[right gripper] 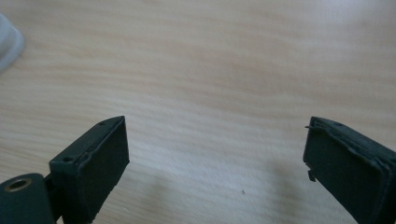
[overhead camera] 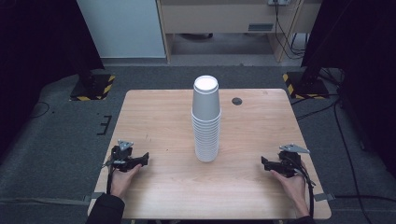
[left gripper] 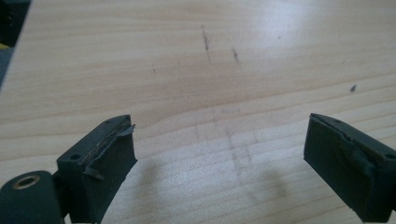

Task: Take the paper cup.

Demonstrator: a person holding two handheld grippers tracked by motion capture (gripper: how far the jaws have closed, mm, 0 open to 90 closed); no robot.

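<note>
A tall stack of white paper cups (overhead camera: pixel 206 119) stands upside down in the middle of the wooden table (overhead camera: pixel 159 116). My left gripper (overhead camera: pixel 144 159) rests near the front left edge, held in a hand, pointing right toward the stack and well apart from it. Its jaws stand wide open over bare wood (left gripper: pixel 219 149). My right gripper (overhead camera: pixel 264 163) lies near the front right edge, pointing left toward the stack. It is open too, with nothing between its fingers (right gripper: pixel 215 154). A white cup rim (right gripper: pixel 8 46) shows at the far left edge of the right gripper view.
A small dark round cap (overhead camera: pixel 237 101) sits in the table top at the back right. Black stands with yellow-striped bases (overhead camera: pixel 93 86) flank the table on the floor. Cables (overhead camera: pixel 345 140) run along the right side.
</note>
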